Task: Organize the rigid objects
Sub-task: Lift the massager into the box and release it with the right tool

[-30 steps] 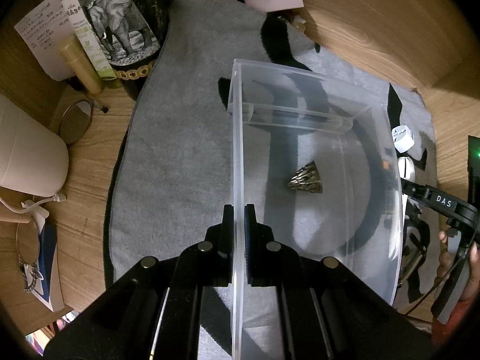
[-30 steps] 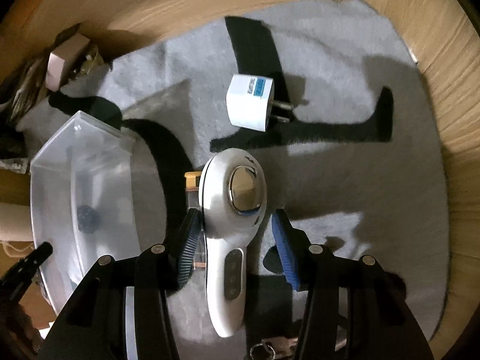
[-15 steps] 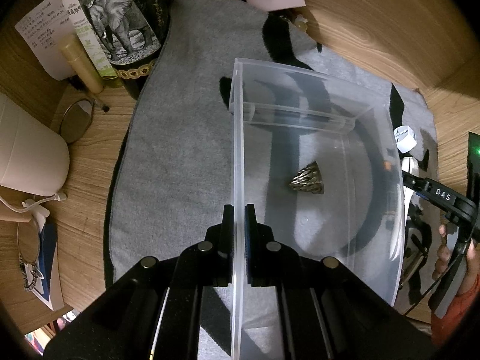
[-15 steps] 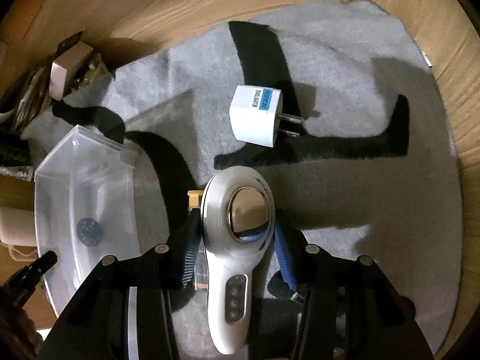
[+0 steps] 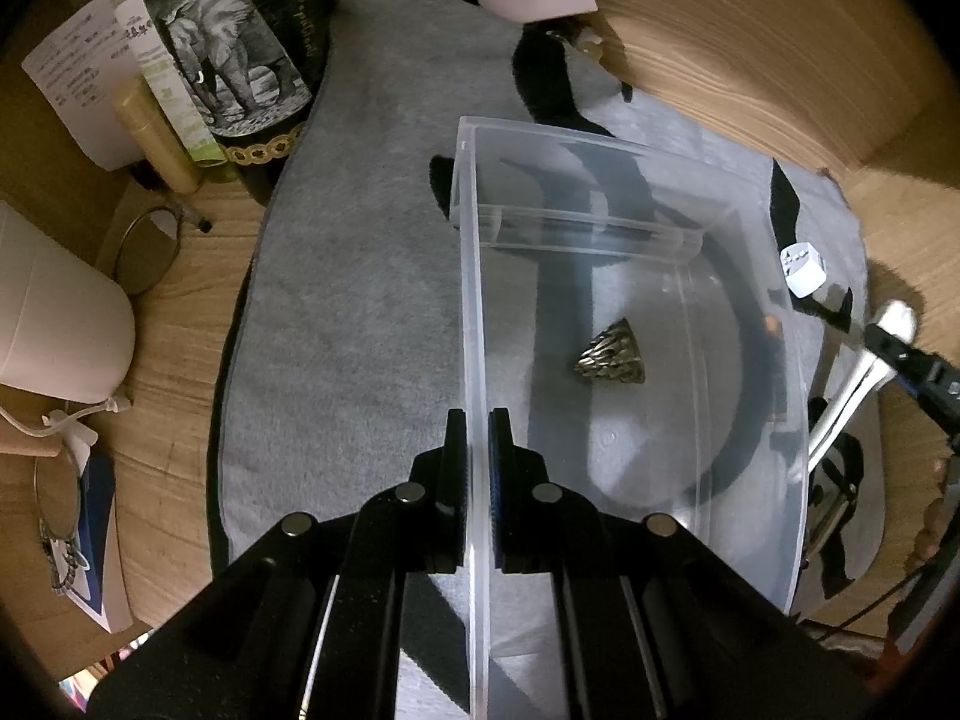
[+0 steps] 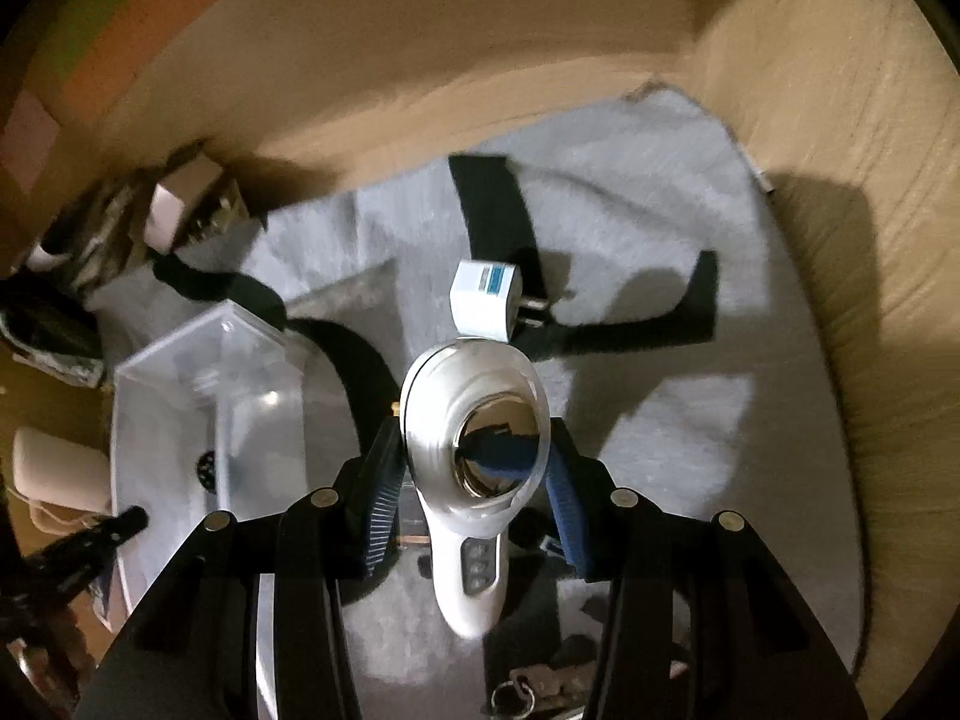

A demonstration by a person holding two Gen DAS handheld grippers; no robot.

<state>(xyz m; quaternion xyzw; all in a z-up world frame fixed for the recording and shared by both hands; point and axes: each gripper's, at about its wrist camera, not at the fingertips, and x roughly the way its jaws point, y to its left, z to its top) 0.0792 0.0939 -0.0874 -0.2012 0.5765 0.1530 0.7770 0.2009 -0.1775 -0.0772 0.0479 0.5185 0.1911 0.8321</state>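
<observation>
Right gripper (image 6: 474,480) clamps white device (image 6: 474,468); carry level to 9 o'clock, over clear bin (image 5: 600,312); left gripper (image 5: 475,456) pinches bin wall steady.

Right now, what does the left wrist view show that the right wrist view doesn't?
Left wrist only: the left gripper shut on the clear bin's wall, the metal cone inside, and the elephant-label bottle.

Right wrist only: the right gripper clamped on the white handheld device, and keys below.

Both: the bin, white plug adapter and grey mat.
</observation>
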